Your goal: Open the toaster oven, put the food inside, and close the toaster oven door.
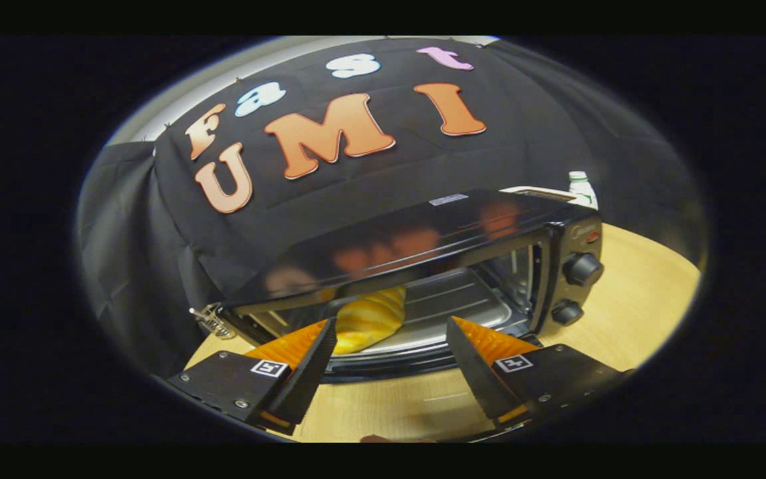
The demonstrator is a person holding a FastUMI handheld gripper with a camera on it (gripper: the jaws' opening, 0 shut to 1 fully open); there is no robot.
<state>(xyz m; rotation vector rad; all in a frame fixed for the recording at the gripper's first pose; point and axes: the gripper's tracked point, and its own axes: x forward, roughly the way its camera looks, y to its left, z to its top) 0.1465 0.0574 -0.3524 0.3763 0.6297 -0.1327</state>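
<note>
Ahead, the glossy black toaster oven [423,246] stands on the light wooden table [636,299] with its front open, the door itself hidden low behind the fingers. Inside it, on the metal tray [449,299], lies the golden striped bread roll [370,319], toward the side away from the oven's two black knobs [582,269]. The gripper [391,332] is spread wide just before the oven's mouth, holding nothing. Behind the oven stands a white bottle [581,188].

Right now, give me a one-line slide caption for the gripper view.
Open gripper faces the open toaster oven; croissant rests on its tray, just beyond the fingers.
</note>
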